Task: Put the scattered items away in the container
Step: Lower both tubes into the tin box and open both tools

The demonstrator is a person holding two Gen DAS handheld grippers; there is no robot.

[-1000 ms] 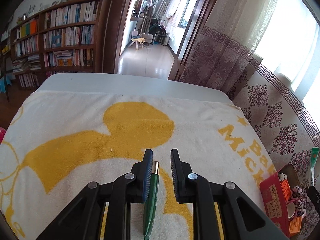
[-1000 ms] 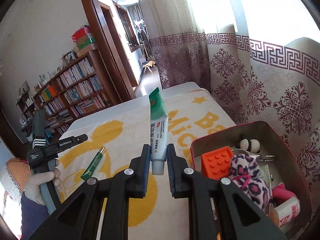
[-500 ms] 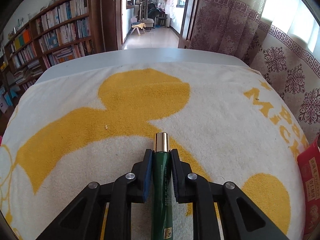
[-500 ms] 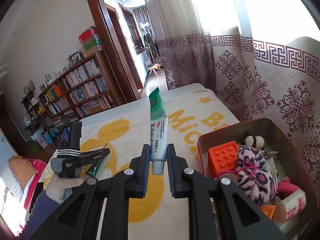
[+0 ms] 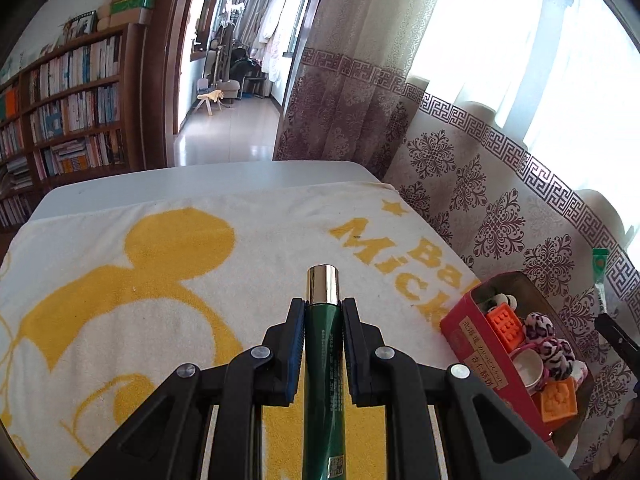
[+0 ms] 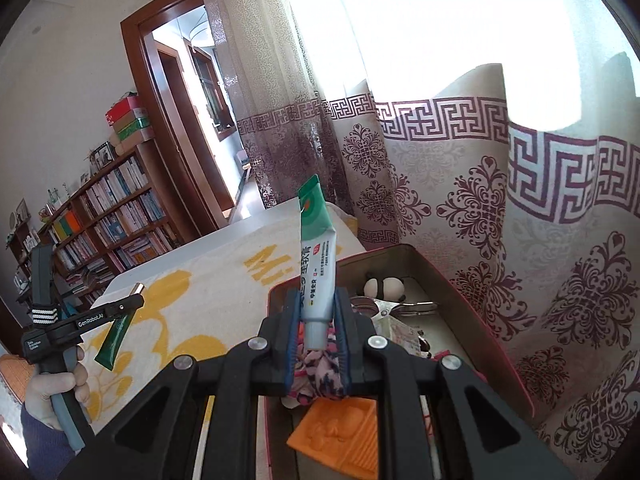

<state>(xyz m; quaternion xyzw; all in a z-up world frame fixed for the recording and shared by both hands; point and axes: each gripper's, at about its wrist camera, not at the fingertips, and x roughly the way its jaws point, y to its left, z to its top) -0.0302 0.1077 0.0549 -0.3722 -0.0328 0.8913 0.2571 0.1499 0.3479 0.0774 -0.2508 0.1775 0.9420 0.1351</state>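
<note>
Here the left claw (image 5: 323, 312) is clamped on a dark green tube (image 5: 322, 364), lifted clear of the yellow-and-white towel (image 5: 160, 280) that covers the tabletop (image 5: 200, 184). In the left wrist view the tube's long axis runs toward 12 o'clock, its shiny metallic cap (image 5: 323, 283) leading past the fingertips; its tail end is cut off by the bottom edge. From the right wrist view it slants, cap toward 1 o'clock. The red tin (image 5: 476, 344) sits at 3 o'clock at the towel's edge, beside the patterned curtain (image 5: 480, 208), with an orange brick (image 5: 506, 320) and a spotted plush (image 5: 548, 340) inside. The right claw (image 6: 318, 320) grips a white-and-green toothpaste tube (image 6: 316, 256) near its capped end, flat crimped end pointing to 12 o'clock, over the tin's near side. The claw's arms hide much of the tin's contents, and a small panda figure (image 6: 384, 286) shows at the far end.
</note>
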